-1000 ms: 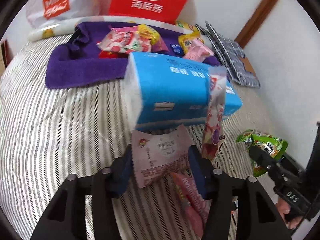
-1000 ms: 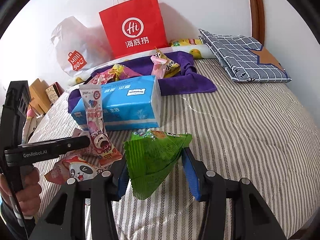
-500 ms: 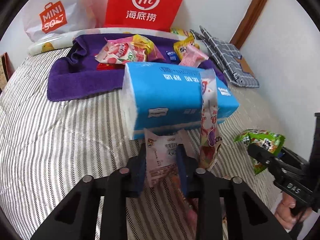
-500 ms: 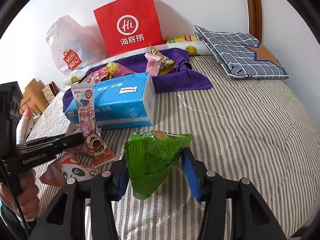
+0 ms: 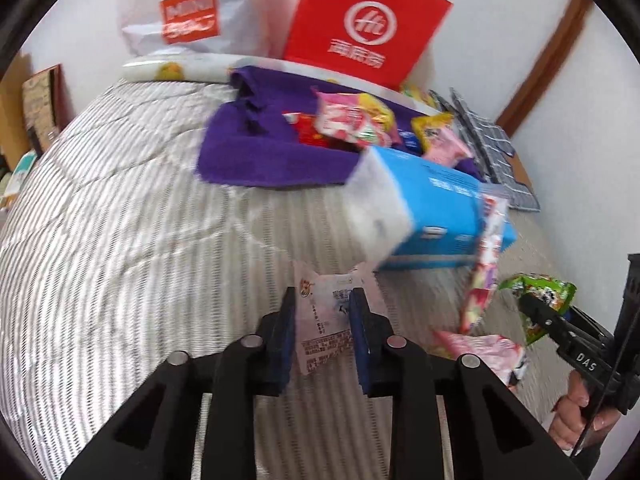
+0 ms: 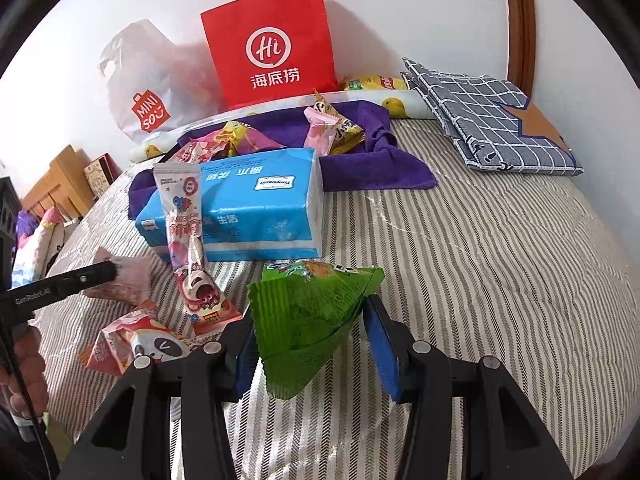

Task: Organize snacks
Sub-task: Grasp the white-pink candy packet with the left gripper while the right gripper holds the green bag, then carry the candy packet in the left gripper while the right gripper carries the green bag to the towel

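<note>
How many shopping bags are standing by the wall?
2. The red paper bag stands against the wall behind the purple towel. The white Miniso plastic bag sits to its left in the right wrist view. Others could be hidden out of frame.

Both hand-held grippers (image 5: 322, 320) (image 6: 310, 336) clamped

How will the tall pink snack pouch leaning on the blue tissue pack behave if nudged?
The pink snack pouch stands propped against the tissue pack, so it would probably topple. It looks thin and creased, likely light and floppy.
</note>
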`<control>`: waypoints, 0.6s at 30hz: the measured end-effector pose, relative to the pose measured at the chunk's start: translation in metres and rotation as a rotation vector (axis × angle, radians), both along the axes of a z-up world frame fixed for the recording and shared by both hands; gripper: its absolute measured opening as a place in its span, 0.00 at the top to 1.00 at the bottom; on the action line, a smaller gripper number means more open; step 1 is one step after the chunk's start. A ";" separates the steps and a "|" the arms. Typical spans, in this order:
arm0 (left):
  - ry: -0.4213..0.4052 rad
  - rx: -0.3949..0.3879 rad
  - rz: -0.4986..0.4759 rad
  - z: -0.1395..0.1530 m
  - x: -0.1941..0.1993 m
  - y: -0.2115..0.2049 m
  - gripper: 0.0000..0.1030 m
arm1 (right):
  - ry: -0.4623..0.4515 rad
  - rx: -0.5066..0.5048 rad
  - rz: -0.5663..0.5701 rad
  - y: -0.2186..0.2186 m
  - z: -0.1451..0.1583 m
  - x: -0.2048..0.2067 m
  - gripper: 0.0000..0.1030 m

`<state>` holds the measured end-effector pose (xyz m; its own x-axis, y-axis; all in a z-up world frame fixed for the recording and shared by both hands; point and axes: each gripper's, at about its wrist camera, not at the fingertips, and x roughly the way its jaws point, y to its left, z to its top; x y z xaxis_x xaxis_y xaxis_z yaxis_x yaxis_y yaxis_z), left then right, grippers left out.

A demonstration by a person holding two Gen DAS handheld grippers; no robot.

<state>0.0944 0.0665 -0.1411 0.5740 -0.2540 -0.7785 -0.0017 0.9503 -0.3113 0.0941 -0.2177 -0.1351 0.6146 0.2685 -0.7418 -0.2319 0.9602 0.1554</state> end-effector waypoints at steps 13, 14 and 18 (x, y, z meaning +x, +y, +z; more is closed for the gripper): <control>-0.009 0.125 -0.007 -0.011 0.005 -0.028 0.45 | 0.018 -0.019 -0.002 0.000 -0.006 0.001 0.54; -0.016 0.156 -0.013 -0.012 0.005 -0.034 0.42 | 0.020 -0.019 -0.004 0.000 -0.007 0.002 0.54; -0.025 0.224 -0.047 -0.013 0.006 -0.048 0.43 | 0.021 -0.022 -0.007 -0.003 -0.009 0.003 0.54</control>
